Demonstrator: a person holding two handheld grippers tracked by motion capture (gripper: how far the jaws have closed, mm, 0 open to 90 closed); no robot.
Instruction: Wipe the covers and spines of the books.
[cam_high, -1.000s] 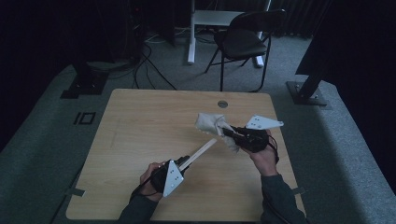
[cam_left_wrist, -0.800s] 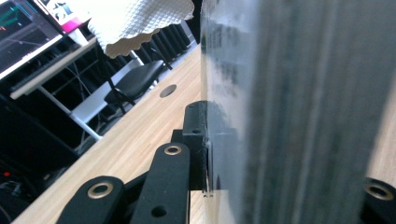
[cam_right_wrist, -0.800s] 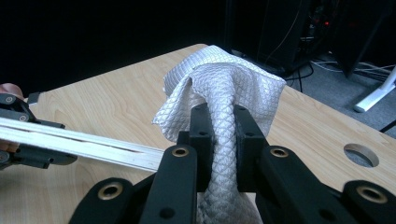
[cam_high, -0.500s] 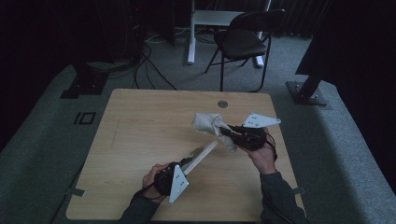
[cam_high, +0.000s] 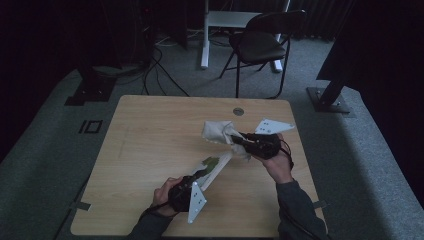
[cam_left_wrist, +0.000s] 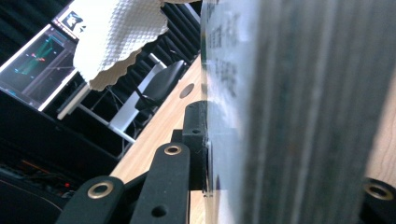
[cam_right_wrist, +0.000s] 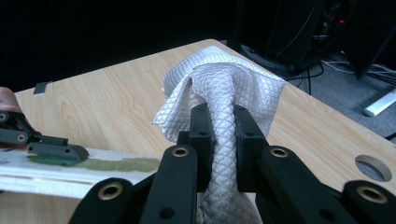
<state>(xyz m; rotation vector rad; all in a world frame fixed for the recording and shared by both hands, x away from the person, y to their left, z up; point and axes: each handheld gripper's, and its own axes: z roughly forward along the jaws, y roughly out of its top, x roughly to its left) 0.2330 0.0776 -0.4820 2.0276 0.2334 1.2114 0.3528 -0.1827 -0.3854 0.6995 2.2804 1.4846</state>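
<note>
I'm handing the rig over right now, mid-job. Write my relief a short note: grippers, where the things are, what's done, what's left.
Left gripper: shut on one end of the flat clear plate, held out over the table.
Right gripper: shut on the bunched white cloth, just beyond the plate's far end.
Done: both things gripped and brought together.
Left: probably the wiping; green smears remain on the plate.

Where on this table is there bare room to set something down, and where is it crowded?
The table's left half is bare, from its left edge across to the white board held by the left gripper. A bare strip also runs along the far edge around the round hole. It is crowded right of centre, where the right gripper holds the cloth beside the board's tip.
</note>
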